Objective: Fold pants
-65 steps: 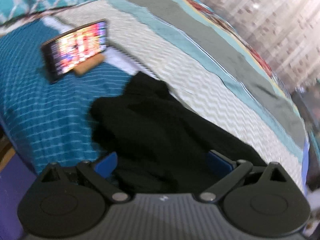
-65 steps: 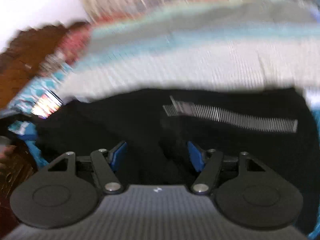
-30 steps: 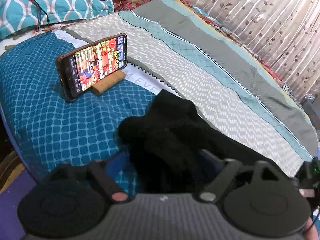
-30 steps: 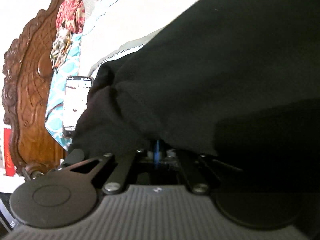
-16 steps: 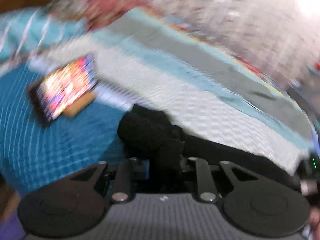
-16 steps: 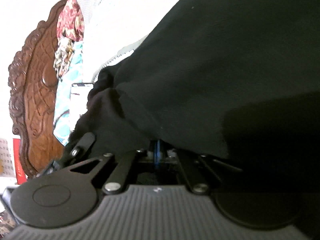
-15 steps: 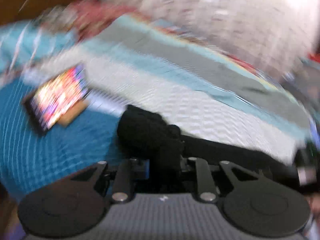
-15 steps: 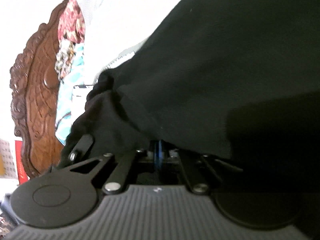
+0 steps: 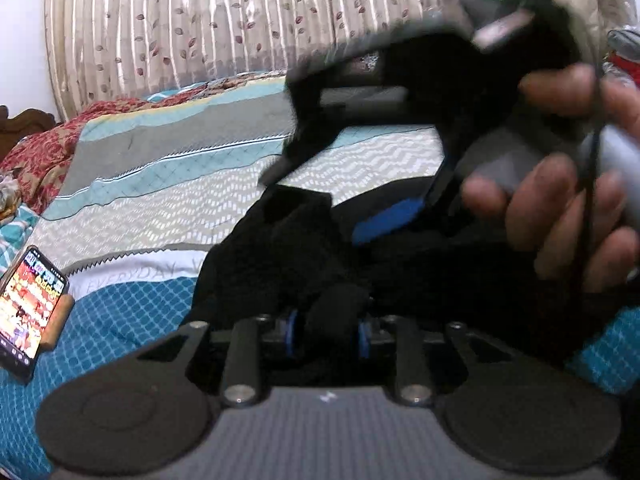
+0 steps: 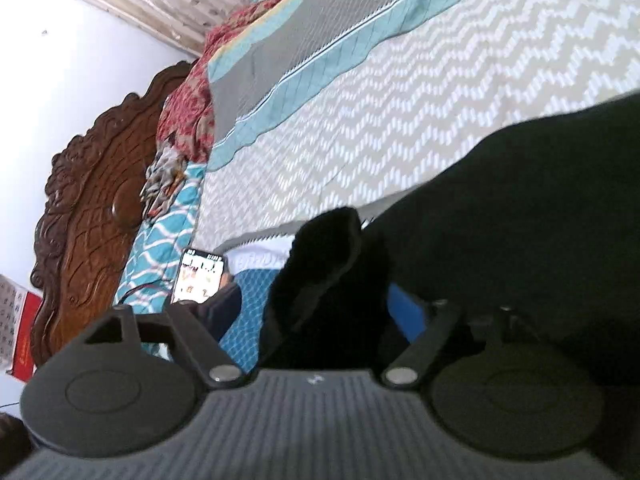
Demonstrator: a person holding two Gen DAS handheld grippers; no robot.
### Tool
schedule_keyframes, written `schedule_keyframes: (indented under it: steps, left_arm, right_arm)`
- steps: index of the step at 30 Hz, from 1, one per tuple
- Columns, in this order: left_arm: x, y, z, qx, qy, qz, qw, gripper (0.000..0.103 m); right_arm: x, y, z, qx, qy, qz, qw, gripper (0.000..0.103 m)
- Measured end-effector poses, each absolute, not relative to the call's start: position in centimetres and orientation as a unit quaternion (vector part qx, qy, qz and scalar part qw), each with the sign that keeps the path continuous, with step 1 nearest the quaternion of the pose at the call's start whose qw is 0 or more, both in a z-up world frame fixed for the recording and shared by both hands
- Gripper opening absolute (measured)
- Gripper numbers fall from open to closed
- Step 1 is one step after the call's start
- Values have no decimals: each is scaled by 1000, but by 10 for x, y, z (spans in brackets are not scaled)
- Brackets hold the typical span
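Black pants (image 9: 404, 280) lie bunched on the bed's blue checked cover. In the left wrist view my left gripper (image 9: 328, 332) has its blue pads pressed on a thick bunch of the cloth, and its jaws are opening slightly. My right gripper (image 9: 316, 200) hangs blurred just above the pants, held by a hand (image 9: 560, 220). In the right wrist view the pants (image 10: 520, 220) fill the right side. The right gripper (image 10: 314, 306) has its jaws opening wide. A loose fold of cloth stands between them, and the pads are clear of it.
A lit phone (image 9: 30, 304) leans on a wooden stand at the left; it also shows as the phone (image 10: 198, 276) in the right wrist view. The striped bedspread (image 9: 160, 200) stretches beyond. A carved headboard (image 10: 92, 200) and curtain (image 9: 180, 20) border the bed.
The right gripper's jaws went from shut on the pants to wide apart, and it rose. The left gripper closed on a bunch of cloth and swung until the right gripper came into its view.
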State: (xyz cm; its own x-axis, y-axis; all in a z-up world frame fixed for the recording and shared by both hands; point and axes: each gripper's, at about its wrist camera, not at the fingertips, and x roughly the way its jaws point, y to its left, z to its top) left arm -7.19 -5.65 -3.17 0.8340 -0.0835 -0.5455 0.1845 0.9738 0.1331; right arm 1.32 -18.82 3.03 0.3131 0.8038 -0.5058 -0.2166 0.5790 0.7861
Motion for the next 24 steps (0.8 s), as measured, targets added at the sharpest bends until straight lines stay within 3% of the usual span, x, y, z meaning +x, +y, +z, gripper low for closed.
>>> schedule_keyframes:
  steps: [2, 4, 8, 10, 17, 21, 24]
  left_arm:
    - [-81, -51, -27, 94, 269, -80, 955, 37]
    - [-93, -49, -23, 103, 256, -90, 957, 52]
    - [-118, -30, -10, 98, 229, -77, 965, 64]
    - [-121, -15, -4, 69, 225, -49, 971, 95]
    - [-91, -6, -23, 52, 257, -45, 964, 82]
    - [-89, -22, -33, 72, 261, -72, 960, 69]
    - [-91, -26, -38, 73, 260, -80, 960, 68]
  right_arm:
    - [17, -181, 20, 308, 496, 334, 740, 82]
    - [18, -175, 12, 307, 511, 333, 731, 83]
    - [17, -163, 17, 288, 517, 338, 731, 83]
    - [17, -164, 19, 284, 516, 342, 732, 83]
    - [11, -178, 20, 298, 513, 340, 730, 83]
    - [11, -198, 19, 342, 506, 319, 725, 85]
    - [9, -211, 17, 379, 501, 324, 707, 87]
